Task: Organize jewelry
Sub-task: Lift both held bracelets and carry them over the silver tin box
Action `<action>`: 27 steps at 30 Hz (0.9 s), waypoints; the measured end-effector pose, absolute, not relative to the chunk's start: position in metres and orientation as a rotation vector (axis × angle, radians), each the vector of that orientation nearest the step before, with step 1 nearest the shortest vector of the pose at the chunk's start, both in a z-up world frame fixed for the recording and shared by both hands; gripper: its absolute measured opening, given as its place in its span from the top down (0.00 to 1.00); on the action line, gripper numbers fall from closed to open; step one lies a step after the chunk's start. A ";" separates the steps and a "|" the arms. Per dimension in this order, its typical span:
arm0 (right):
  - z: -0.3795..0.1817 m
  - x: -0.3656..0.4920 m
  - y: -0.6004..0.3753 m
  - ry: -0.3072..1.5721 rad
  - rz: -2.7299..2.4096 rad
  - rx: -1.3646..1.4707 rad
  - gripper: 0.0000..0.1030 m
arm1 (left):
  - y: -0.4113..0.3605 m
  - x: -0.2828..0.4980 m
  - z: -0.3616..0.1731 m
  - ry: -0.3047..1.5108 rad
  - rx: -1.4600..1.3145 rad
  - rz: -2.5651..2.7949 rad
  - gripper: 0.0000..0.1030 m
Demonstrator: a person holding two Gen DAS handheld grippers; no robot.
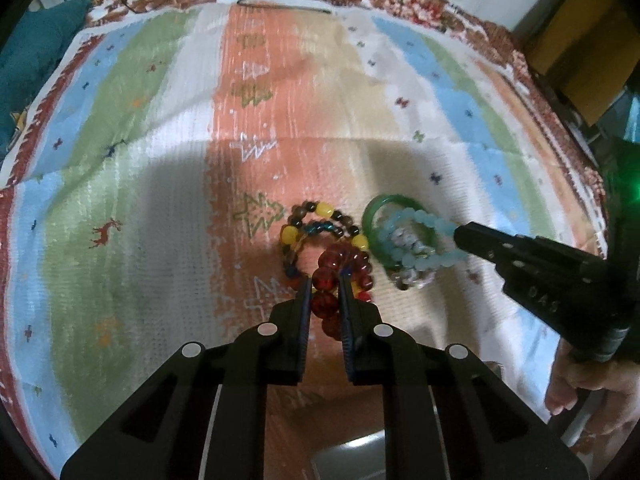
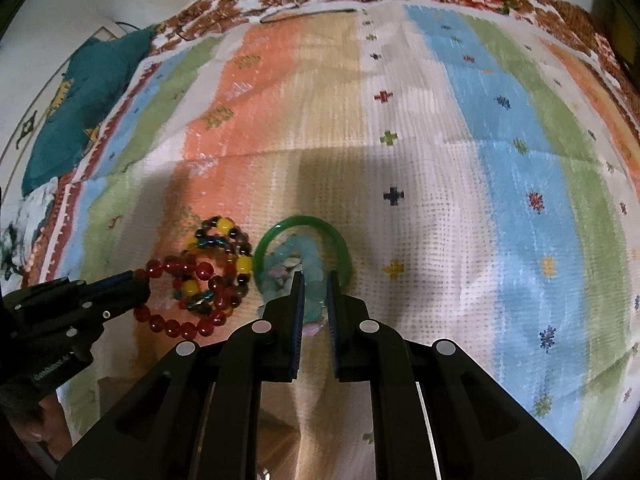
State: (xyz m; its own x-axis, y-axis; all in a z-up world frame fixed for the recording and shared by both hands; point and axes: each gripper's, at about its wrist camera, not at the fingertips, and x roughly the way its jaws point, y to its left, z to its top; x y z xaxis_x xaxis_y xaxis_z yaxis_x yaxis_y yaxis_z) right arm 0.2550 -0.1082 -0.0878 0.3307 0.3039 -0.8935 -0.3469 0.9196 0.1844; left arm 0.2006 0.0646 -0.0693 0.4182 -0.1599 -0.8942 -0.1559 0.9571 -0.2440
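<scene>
Bracelets lie heaped together on a striped cloth (image 1: 168,168), each claw working one pile.

Nearest in the left wrist view, the left gripper (image 1: 325,280) has its jaws closed onto the red bead bracelet (image 1: 340,272), pinching one strand, probably to draw it clear of the tangle. Just past it, at twelve o'clock, sits the brown-and-yellow bead bracelet (image 1: 320,220), touching the red one. At two o'clock the right gripper (image 2: 314,280) reaches in low from the side, fingers narrowly apart around the pale blue bead bracelet (image 2: 304,256); whether they truly grip it I cannot tell. That bracelet rests inside the green bangle (image 2: 304,224), farthest out.
</scene>
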 end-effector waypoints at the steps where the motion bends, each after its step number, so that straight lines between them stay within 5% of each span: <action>1: -0.085 0.253 -0.108 1.150 0.429 -0.047 0.89 | 0.065 0.199 -0.066 1.136 -0.313 -0.006 0.88; 27: -0.010 0.183 -0.113 0.980 0.524 -0.074 0.89 | 0.043 0.139 0.004 0.987 -0.293 -0.049 0.88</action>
